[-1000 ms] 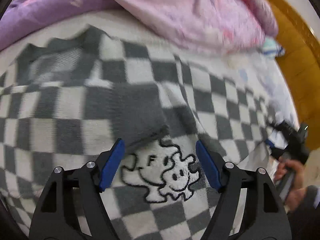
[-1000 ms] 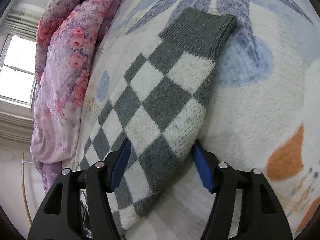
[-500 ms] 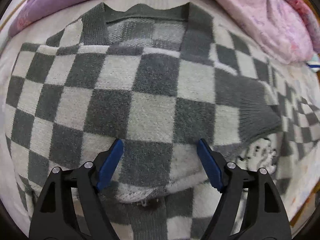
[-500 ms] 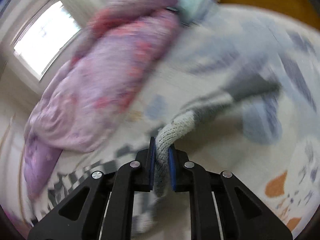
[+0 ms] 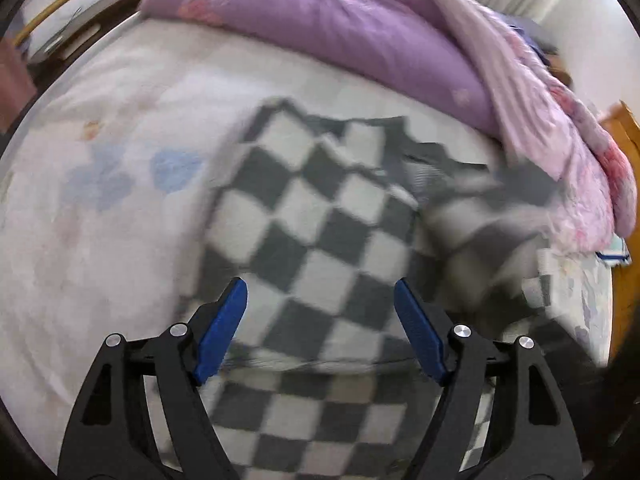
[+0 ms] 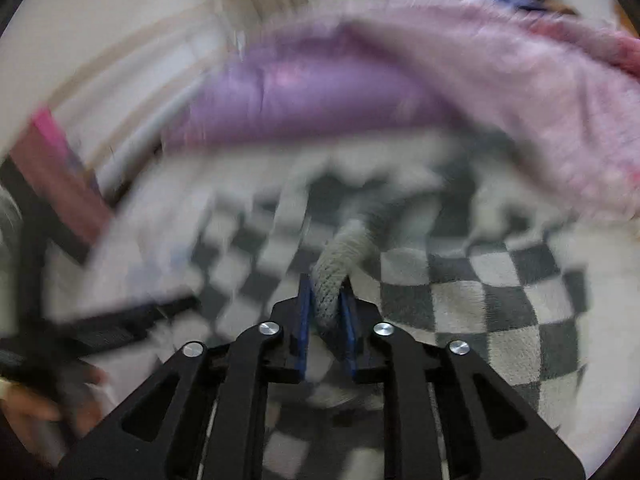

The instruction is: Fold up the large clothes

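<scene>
A grey and white checkered knit sweater [image 5: 320,240] lies on the bed, with one sleeve folded over its body. My left gripper [image 5: 320,312] is open and empty, hovering over the sweater's near part. My right gripper [image 6: 325,304] is shut on the other sleeve [image 6: 340,252] and holds it lifted over the sweater's body [image 6: 480,300]. That sleeve shows as a blurred shape at the right of the left wrist view [image 5: 492,216].
A purple and pink floral duvet [image 5: 400,40] is heaped along the far side of the bed. The white patterned bedsheet [image 5: 100,200] lies bare to the left. A wooden bed frame [image 5: 628,140] stands at the right. A pink box [image 6: 60,184] is at the left.
My right gripper has closed on the sleeve and swung it up and across over the sweater's body. My left gripper has pulled back and turned left, staying open.
</scene>
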`<state>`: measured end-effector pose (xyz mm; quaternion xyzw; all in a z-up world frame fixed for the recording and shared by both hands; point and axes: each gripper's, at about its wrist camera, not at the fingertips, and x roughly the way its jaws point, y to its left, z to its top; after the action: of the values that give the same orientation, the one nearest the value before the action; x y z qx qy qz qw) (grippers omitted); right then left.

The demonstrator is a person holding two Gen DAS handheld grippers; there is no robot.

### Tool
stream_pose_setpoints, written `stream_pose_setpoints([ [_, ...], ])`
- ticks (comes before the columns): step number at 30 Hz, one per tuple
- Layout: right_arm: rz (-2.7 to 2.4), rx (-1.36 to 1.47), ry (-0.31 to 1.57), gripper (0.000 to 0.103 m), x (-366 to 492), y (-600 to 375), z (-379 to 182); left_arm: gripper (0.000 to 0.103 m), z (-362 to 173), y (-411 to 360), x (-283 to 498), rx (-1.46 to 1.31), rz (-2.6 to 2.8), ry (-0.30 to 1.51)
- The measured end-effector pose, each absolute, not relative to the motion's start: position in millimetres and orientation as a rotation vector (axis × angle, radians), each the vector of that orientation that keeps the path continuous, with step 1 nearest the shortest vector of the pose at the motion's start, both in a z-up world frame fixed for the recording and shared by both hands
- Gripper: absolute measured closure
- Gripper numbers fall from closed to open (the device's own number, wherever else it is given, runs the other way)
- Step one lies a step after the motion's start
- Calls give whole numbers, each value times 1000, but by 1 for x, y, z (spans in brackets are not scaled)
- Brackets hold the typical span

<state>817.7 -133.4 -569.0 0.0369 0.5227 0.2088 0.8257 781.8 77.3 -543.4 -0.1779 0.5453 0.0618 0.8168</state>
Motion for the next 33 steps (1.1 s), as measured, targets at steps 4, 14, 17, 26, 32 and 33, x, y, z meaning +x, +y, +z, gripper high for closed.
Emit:
stream_pose_setpoints([
  [4,416,62,1204,63,809,-119,-601,26,-551,91,773,-430,140,1179],
  [14,280,212,1086,43,801,-225,-554,24,-593,81,798,-507,90,1253],
  [17,153,224,1082,43,804,-276,-558,26,-610,80,815,-493,113,1273],
  [26,9,357,1054,43,820,-383,-558,93,-578,93,823,-479,155,1114],
  [32,55,417,1055,43,855,-380,-562,90,-611,109,830,-374,189,1273],
  [33,64,416,1073,43,862,-376,-564,89,-616,110,831,-365,190,1290],
])
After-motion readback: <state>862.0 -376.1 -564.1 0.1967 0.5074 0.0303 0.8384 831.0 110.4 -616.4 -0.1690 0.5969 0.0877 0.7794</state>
